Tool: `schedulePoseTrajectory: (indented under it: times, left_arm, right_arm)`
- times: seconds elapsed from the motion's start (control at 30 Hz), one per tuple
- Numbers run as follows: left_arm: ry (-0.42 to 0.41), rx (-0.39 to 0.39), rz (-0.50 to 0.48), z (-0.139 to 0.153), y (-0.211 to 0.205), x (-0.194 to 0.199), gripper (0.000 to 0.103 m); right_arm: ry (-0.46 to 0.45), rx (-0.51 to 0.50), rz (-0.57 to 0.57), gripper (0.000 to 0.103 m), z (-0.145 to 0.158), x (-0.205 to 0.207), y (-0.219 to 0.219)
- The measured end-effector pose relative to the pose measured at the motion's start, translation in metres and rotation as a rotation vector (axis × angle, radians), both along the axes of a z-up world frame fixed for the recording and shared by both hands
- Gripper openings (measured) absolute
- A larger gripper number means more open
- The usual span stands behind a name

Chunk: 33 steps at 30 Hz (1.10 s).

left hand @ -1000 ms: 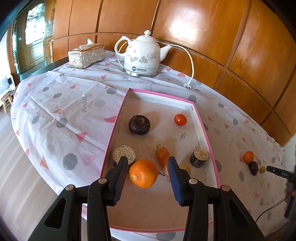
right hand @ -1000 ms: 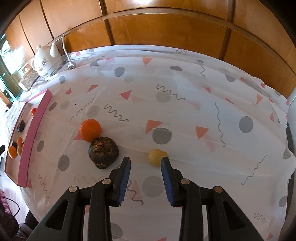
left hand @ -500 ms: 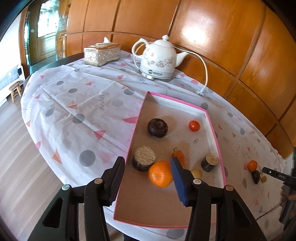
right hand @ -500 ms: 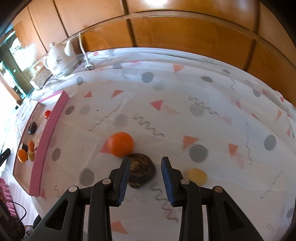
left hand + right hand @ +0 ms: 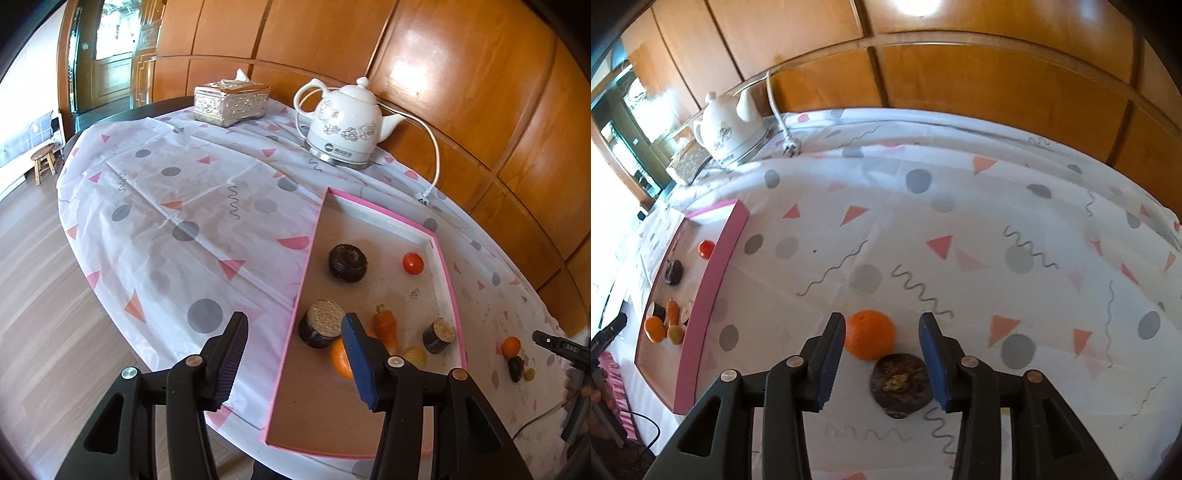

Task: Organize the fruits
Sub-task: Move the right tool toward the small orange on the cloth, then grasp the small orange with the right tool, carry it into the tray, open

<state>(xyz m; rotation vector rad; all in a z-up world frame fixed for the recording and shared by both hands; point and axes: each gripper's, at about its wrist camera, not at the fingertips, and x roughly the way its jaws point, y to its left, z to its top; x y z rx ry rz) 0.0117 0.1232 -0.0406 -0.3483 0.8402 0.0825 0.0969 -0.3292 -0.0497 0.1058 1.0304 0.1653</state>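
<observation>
Left tool (image 5: 293, 363) is empty w/ jaws parted; its orange (image 5: 341, 356), framed between the jaws a sec ago, now sits loose in the pink tray (image 5: 448, 291), half hidden behind the right-hand finger, next to the carrot (image 5: 386, 326) and a cork-topped dark piece (image 5: 321, 328). Looks like that drop-off is done and the tool has slid off toward the tray's left rim, now over the desk (image 5: 177, 206) cloth. Right tool (image 5: 882, 350) has swung from the small yellow fruit over to a 2nd orange (image 5: 870, 334) and a dark round fruit (image 5: 901, 384); jaws are opening, both fruits lie betw. the fingers, nothing gripped yet. Can't tell which one it's going for; prob. the next pick. Yellow fruit no longer in the right wrist view. Room: plenty of bare tray floor near the front and around the tomato (image 5: 412, 263) for more fruit. Tray wall (image 5: 718, 258) stands betw. the loose fruit and the tray, so anything carried must clear it. Orange and dark fruit touch or nearly so, so closing on one may nudge the other. Desk edge is close under the left tool; kettle (image 5: 343, 123) and cord well apart.
</observation>
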Motion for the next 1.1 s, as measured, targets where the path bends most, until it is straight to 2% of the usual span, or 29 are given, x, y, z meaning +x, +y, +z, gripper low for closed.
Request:
schedulePoseTrajectory:
  times: [0.17,0.37,0.47,0.6,0.8,0.9,1.1]
  left_arm:
    - [0.018,-0.008,0.016,-0.006,0.006,0.001,0.053]
    - [0.021,-0.004,0.018,-0.006,0.006,0.000,0.053]
    - [0.023,-0.003,0.016,-0.007,0.006,-0.001,0.053]
    - [0.027,0.000,0.015,-0.008,0.005,-0.001,0.054]
    - [0.035,0.010,0.021,-0.008,0.006,-0.003,0.053]
    - [0.025,0.022,0.027,-0.004,0.007,-0.006,0.054]
    - [0.016,0.030,0.037,-0.002,0.008,-0.010,0.054]
  right_arm:
    - [0.019,0.031,-0.008,0.042,-0.001,0.004,-0.007]
    - [0.033,0.024,0.031,0.043,-0.015,0.010,0.022]
    - [0.016,-0.067,0.045,0.049,-0.023,0.011,0.043]
    - [-0.014,-0.126,0.022,0.050,-0.023,0.013,0.058]
    - [-0.068,-0.292,-0.012,0.050,-0.030,0.013,0.081]
    - [-0.070,-0.333,-0.030,0.050,-0.033,0.015,0.078]
    - [-0.032,-0.322,-0.084,0.050,-0.040,0.020,0.053]
